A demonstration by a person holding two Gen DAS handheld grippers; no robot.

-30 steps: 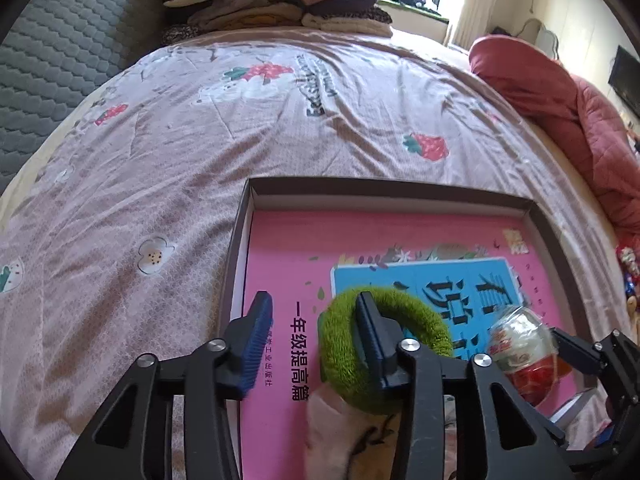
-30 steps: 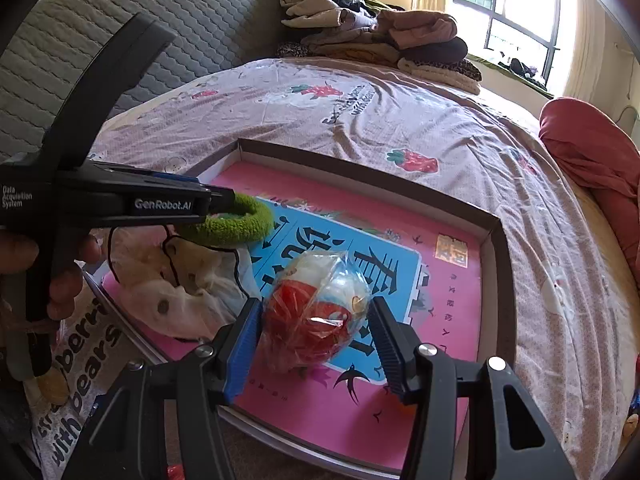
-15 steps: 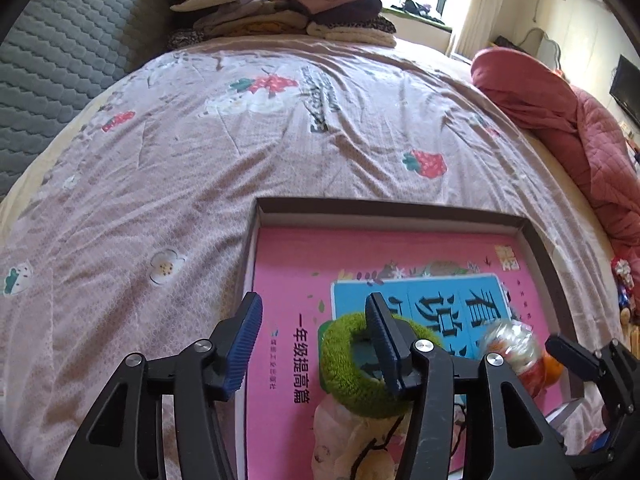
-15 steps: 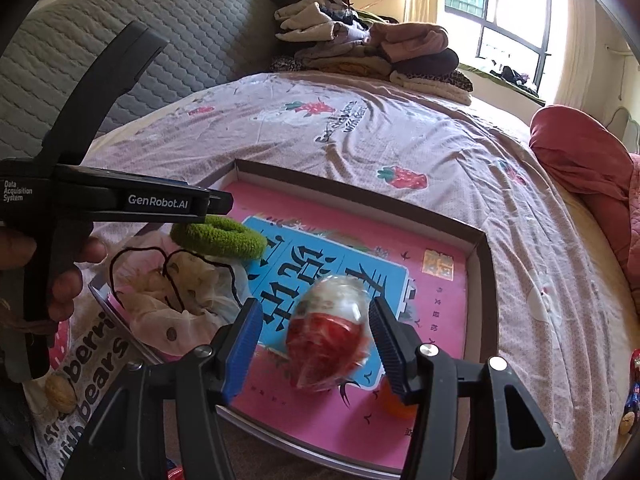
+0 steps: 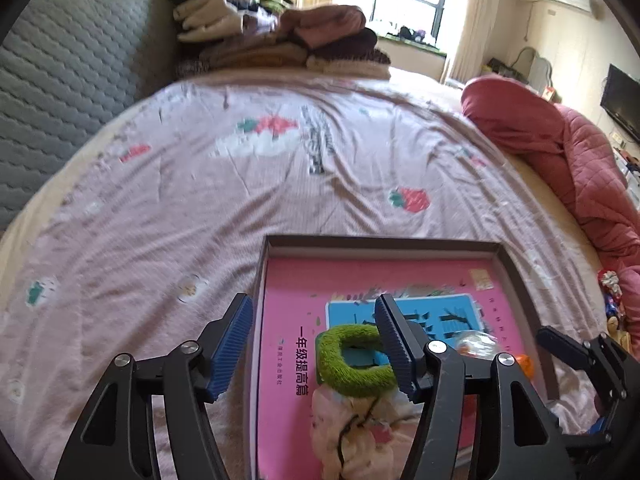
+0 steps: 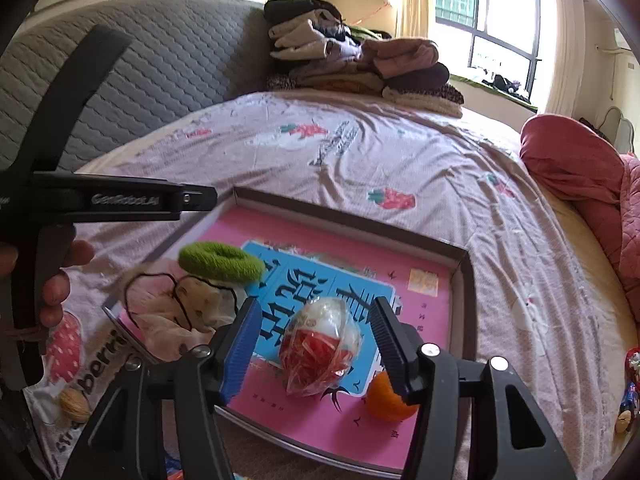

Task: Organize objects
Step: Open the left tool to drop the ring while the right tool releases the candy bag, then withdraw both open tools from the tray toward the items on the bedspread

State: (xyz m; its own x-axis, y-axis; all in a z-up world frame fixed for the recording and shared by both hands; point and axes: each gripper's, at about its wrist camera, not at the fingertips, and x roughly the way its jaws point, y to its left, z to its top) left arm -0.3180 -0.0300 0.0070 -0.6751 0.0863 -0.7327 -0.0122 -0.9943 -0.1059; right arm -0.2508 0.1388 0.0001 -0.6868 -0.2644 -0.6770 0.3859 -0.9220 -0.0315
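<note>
Wrapped egg (image 6: 320,350) between right gripper (image 6: 314,346), untouched

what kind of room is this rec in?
A bedroom, most likely: the work surface is a bed with a strawberry-print sheet, a quilted grey headboard behind it, and folded clothes stacked at the far end.

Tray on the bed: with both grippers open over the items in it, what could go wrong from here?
1. The wrapped egg lies loose on the glossy pink book; it may roll toward the orange.
2. The green ring rests partly on the crumpled cloth, so it could slide off.
3. The tray sits on soft bedding; a nudge from the right gripper or the left gripper might tip it.
</note>
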